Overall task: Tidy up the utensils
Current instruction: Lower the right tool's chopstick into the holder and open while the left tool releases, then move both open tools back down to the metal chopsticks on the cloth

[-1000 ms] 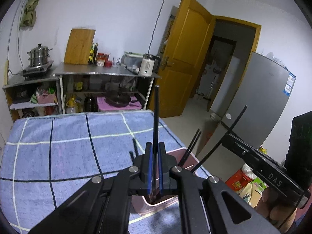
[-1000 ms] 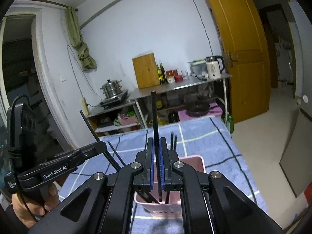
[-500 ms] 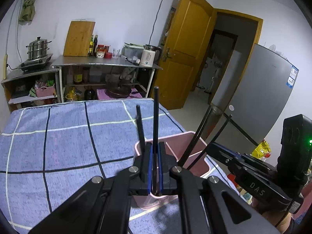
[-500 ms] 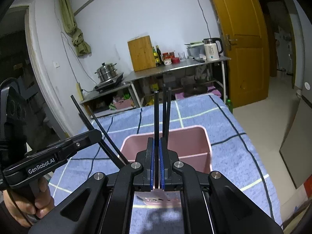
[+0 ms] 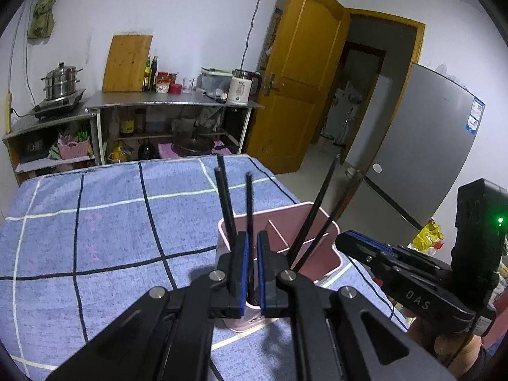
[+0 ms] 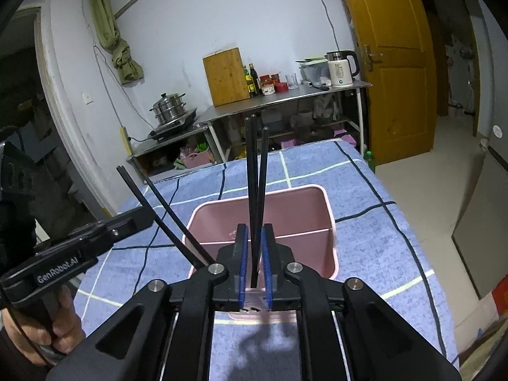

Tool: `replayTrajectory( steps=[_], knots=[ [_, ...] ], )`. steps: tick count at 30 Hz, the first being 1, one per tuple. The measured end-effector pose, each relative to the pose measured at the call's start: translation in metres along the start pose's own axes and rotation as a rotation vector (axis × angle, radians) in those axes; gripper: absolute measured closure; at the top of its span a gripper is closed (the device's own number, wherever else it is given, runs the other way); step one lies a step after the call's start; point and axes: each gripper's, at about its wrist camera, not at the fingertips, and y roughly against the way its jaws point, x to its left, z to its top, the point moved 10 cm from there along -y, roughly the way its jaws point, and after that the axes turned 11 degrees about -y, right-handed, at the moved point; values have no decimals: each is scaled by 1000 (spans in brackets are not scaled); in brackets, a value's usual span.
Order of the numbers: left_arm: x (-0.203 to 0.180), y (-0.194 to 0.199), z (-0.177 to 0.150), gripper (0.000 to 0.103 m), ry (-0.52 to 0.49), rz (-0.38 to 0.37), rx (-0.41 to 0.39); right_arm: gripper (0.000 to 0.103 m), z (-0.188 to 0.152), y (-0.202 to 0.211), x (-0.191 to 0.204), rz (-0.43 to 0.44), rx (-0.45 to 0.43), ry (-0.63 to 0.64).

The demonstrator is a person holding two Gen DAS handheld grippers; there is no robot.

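Standing in a pink rectangular plastic utensil bin (image 6: 317,222) on a blue checked tablecloth (image 5: 95,222), black chopsticks rise between both grippers' blue pads.

The left gripper (image 5: 250,270) appears clamped on one slim black chopstick (image 5: 249,203) over the bin's near compartment. The right gripper (image 6: 254,262) has just been opening; its pads stand slightly apart around a pair of black chopsticks (image 6: 255,171), not pressing them.

Blue checked table (image 5: 95,222) carries pink bin (image 5: 320,222).
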Motion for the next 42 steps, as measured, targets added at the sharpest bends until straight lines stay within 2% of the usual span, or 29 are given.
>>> replayTrajectory(
  steps=[9, 13, 18, 31, 42],
  knots=[
    [0, 43, 1, 97, 5, -1, -61, 85, 0, 33, 11, 30, -58, -4],
    [6, 60, -10, 97, 11, 27, -73, 84, -9, 46, 22, 42, -69, 22],
    [19, 79, -30, 97, 36, 74, -81, 84, -32, 52, 38, 70, -35, 47],
    [57, 113, -98, 97, 95, 181, -51, 84, -90, 55, 63, 99, 29, 95],
    [75, 108, -147, 97, 140, 199, 25, 84, -123, 40, 75, 114, 95, 132]
  ],
)
